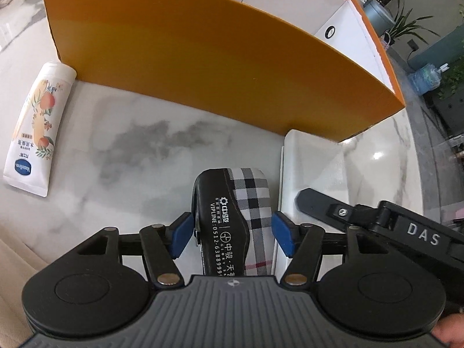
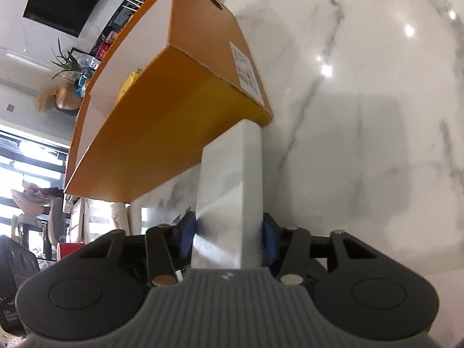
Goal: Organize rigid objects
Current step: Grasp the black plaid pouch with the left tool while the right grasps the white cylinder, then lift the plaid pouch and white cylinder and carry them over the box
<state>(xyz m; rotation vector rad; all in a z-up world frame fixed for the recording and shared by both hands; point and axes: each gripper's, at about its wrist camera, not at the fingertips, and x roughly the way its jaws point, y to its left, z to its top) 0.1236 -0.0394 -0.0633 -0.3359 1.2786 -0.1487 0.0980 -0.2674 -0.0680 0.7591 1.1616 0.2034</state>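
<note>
Presently we find the left gripper (image 1: 232,233) wide, straddling the plaid case (image 1: 232,217) at lower centre, pads apparently clear of it. The right gripper (image 2: 229,237) clamps the white box (image 2: 232,185), lying against the orange bin (image 2: 162,121). Risks: the case may skid if gripped off-centre; the box may catch the bin's wall.

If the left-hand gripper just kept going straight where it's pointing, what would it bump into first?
Probably the black and plaid case lying between the open pads of the left gripper. Past it lies bare marble table, then the orange box wall, though depth is hard to judge.
</note>
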